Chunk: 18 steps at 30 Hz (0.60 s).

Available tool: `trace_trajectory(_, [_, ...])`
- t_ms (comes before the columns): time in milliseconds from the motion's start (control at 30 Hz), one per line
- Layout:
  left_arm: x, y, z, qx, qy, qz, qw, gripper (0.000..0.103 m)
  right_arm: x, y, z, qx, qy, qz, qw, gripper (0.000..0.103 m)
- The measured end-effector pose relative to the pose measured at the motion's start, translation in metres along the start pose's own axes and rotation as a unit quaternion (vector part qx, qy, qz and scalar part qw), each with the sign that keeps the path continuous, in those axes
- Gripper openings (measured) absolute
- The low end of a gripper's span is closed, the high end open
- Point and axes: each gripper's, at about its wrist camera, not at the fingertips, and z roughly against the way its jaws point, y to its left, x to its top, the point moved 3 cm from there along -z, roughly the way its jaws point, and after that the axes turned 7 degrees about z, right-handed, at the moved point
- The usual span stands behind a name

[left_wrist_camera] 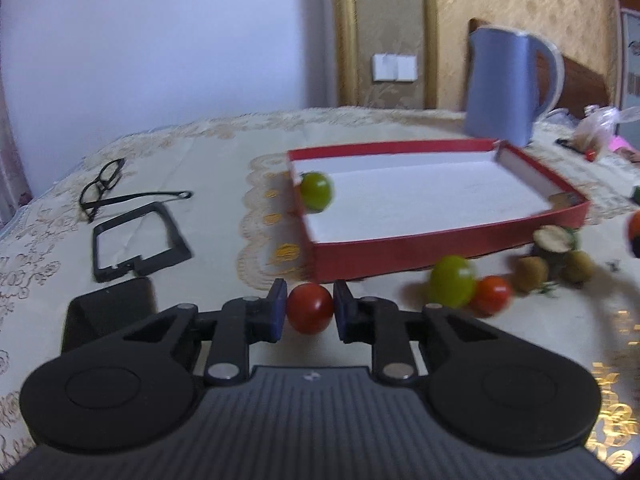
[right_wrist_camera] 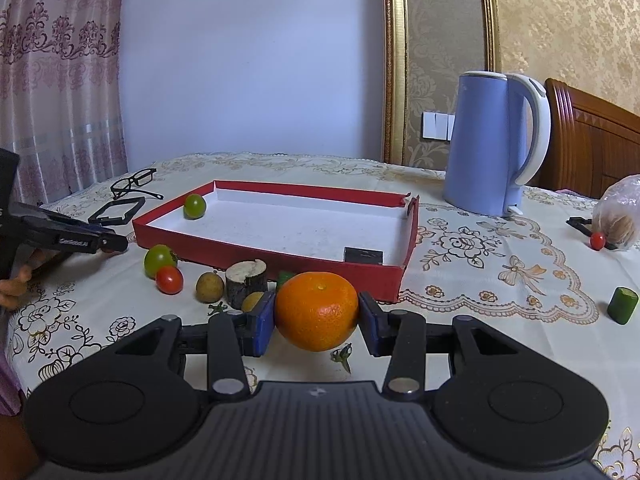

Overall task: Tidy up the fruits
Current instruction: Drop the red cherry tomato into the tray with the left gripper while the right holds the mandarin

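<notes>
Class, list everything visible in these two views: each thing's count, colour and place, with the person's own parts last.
box: one, red, mid-table
green tomato: one, inside box
red tomato: one, in left gripper
orange: one, in right gripper
loose fruits: several, before box
kettle: one, blue, behind box
glasses: one, black, left of box
left gripper: black, shut
right gripper: black, shut
hand: one, left edge

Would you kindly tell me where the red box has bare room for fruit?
The red box is nearly bare: only a green tomato in its far left corner and a black card by the near right wall. Crowding is outside, along its near wall.
</notes>
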Motion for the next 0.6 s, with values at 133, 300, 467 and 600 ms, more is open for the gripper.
trace_trajectory(133, [-0.002,-0.026,0.016,-0.026,-0.027,-0.008,0.9992,0.022,0.001,0.002,0.001,0.001,-0.003,0.002,1.000,0.043])
trace_trajectory(300, [0.005,-0.051,0.016,-0.017,-0.065,0.001,0.9978,0.022,0.003,0.004,0.004,0.000,-0.011,0.003,1.000,0.043])
trace_trajectory(467, [0.017,-0.056,0.002,-0.013,-0.070,0.062,0.9955,0.022,0.005,0.000,0.006,-0.003,-0.019,-0.003,1.000,0.043])
trace_trajectory(600, [0.025,-0.063,-0.013,0.002,-0.060,0.067,0.9959,0.022,0.006,0.000,0.008,-0.005,-0.022,-0.005,1.000,0.043])
